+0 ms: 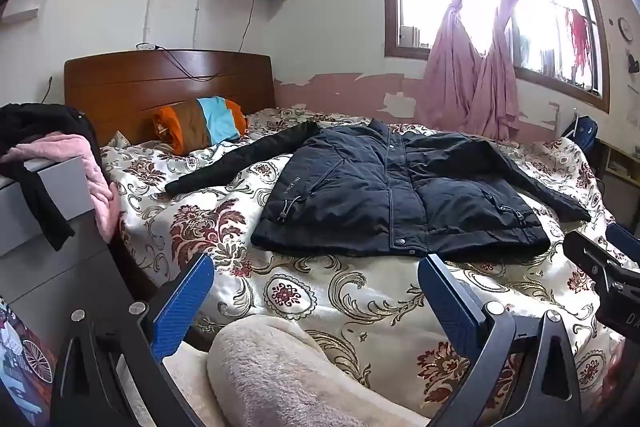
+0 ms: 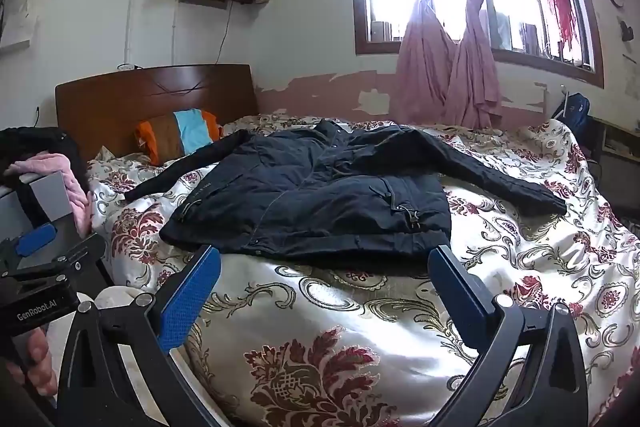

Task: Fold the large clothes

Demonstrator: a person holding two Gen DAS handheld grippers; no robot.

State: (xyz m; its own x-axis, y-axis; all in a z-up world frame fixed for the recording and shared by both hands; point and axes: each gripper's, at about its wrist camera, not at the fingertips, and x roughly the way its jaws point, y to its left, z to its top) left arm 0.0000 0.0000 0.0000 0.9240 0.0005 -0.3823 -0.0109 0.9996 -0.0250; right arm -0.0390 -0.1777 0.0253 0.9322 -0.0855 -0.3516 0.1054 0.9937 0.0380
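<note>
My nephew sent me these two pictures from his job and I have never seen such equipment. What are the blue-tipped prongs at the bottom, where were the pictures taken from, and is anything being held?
Nothing here is a robot arm: a person holds a two-finger gripper in each hand, each with a wide-angle camera looking along its fingers. One picture comes from the left gripper, the other from the right gripper. The blue prongs are their fingers. Both grippers are open and hold nothing. Ahead, a dark jacket lies spread flat, sleeves out, on a floral bedspread, with a striped pillow at the headboard. Folding has not begun.
</note>
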